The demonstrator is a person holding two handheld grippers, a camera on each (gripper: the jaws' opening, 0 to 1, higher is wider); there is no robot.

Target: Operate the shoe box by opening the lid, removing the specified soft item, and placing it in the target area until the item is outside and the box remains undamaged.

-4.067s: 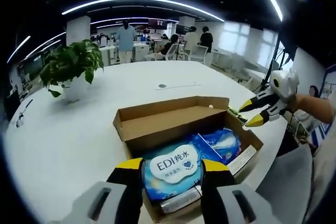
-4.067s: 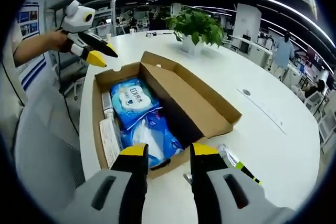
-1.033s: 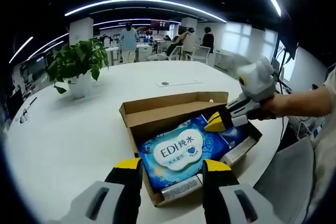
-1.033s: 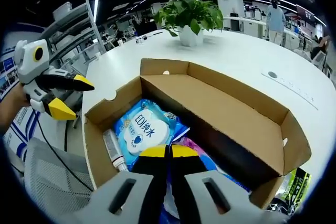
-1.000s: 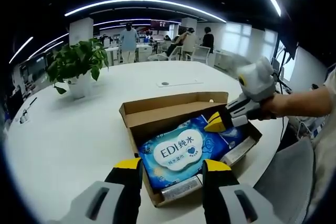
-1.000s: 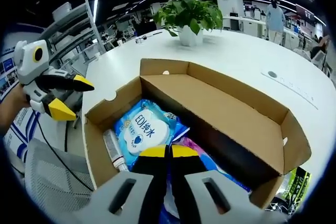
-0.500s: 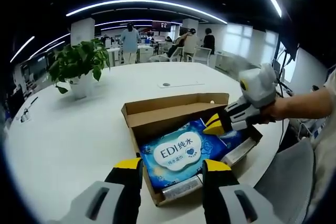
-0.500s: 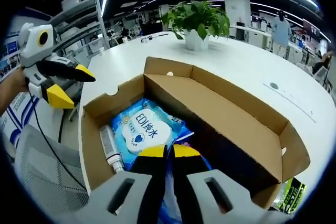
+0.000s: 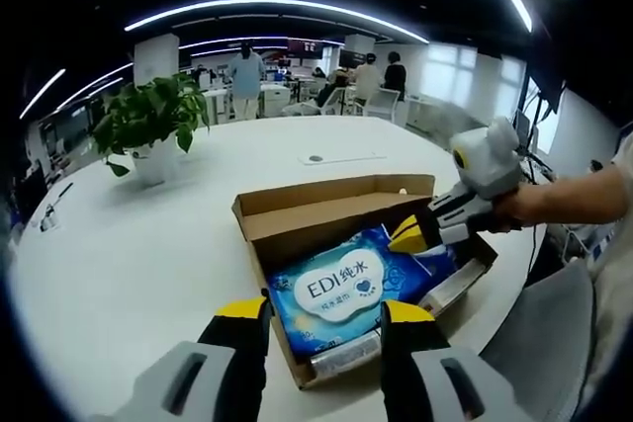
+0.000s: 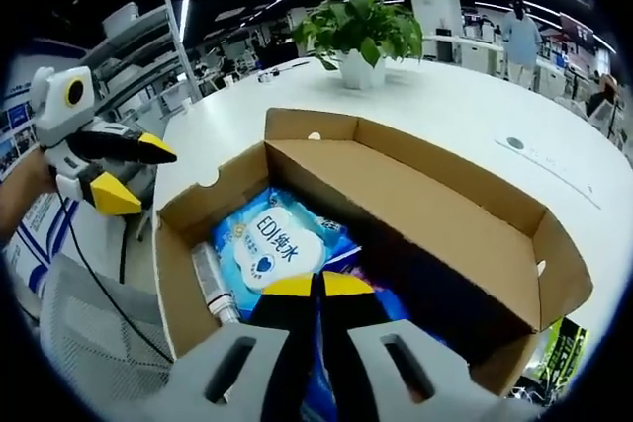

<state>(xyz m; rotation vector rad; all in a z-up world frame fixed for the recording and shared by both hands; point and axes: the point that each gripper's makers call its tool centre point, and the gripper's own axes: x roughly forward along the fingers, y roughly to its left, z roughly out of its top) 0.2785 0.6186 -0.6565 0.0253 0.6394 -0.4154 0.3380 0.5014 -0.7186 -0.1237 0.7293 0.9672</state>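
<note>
Cardboard shoe box (image 9: 297, 219) is seen lying open on the white table (image 9: 129, 244), its lid (image 10: 435, 210) folded back and standing along the far side. Inside it, a blue pack of wet wipes (image 9: 341, 289) (printed "EDI" on a white label) lies flat near one end, with a small tube (image 10: 210, 281) beside it against the wall. The right gripper (image 10: 316, 286) is reached down into the box, its yellow-tipped jaws pressed together on a blue soft packet (image 10: 341, 308) next to the wipes; in the left gripper view the same tips (image 9: 407, 237) are seen meeting the blue wrapping. The left gripper (image 9: 321, 311) is held released, jaws spread wide, at the near end of the box and above its edge, touching nothing. A potted plant (image 9: 148, 126) stands further off on the table.
</note>
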